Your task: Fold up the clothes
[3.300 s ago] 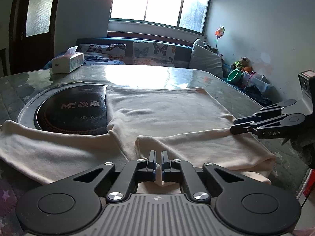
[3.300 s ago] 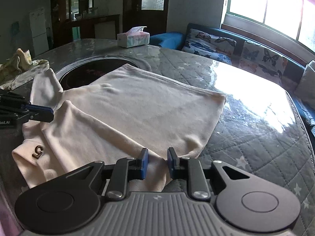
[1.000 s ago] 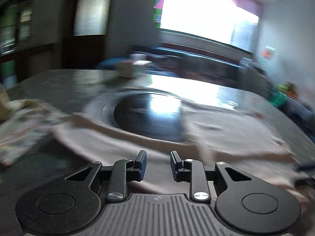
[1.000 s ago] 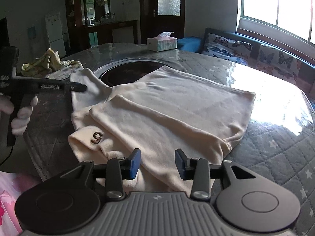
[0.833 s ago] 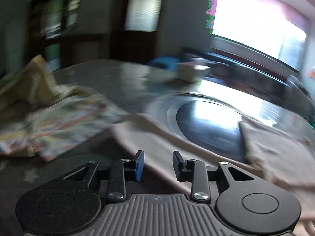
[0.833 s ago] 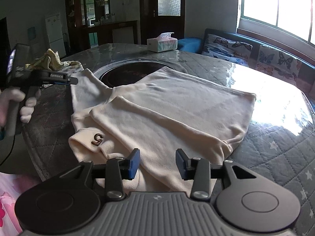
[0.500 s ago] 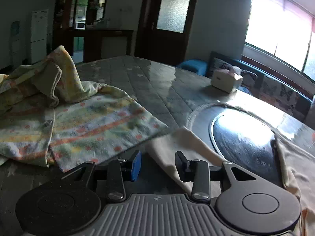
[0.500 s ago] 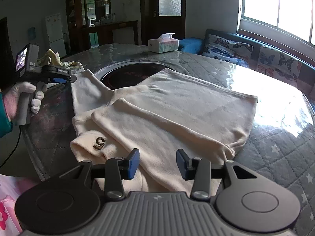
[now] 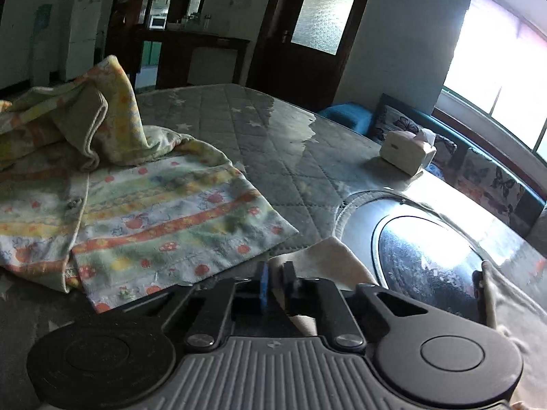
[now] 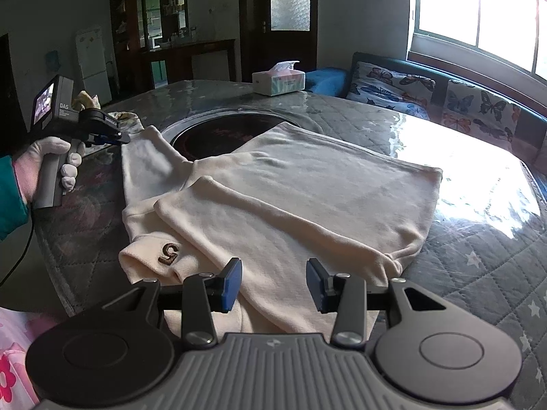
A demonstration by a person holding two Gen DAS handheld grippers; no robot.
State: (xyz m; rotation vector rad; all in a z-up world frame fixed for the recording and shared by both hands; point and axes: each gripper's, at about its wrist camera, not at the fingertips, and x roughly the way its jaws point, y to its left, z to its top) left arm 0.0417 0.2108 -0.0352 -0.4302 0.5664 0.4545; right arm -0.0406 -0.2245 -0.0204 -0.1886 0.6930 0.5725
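The cream garment [image 10: 290, 198] lies spread across the quilted table [image 10: 478, 256], partly over the dark round cooktop [image 10: 218, 138] set into it, with one sleeve already folded in across the body and the other sleeve [image 10: 143, 157] stretched out flat toward the left edge. The left gripper [image 9: 273, 282] sits at the cuff end of that outstretched sleeve; its jaws have just been closing and now stand nearly together, pinching the cream cuff [image 9: 324, 256] between the pads. In the right wrist view the same tool [image 10: 112, 135] is seen at the sleeve tip, held by a white-gloved hand [image 10: 51, 160]. The hold appears intended to lift and carry this sleeve inward, matching the side already folded. The right gripper [image 10: 273, 285] hovers just over the near hem of the garment with its jaws parted and nothing pressed between them; it is judged to be waiting, or ready to steady the cloth. A second, patterned garment [image 9: 136, 205] with orange stripes lies crumpled beside the sleeve, apparently set aside for a later turn. A tissue box [image 10: 278, 82] stands on the far side of the table, clear of the work. Legible marks: a brown figure "5" [image 10: 170, 253] on the folded cuff, and "DAS" on the body of the left tool. Printing on the cooktop and on the tissue box is too small to read.
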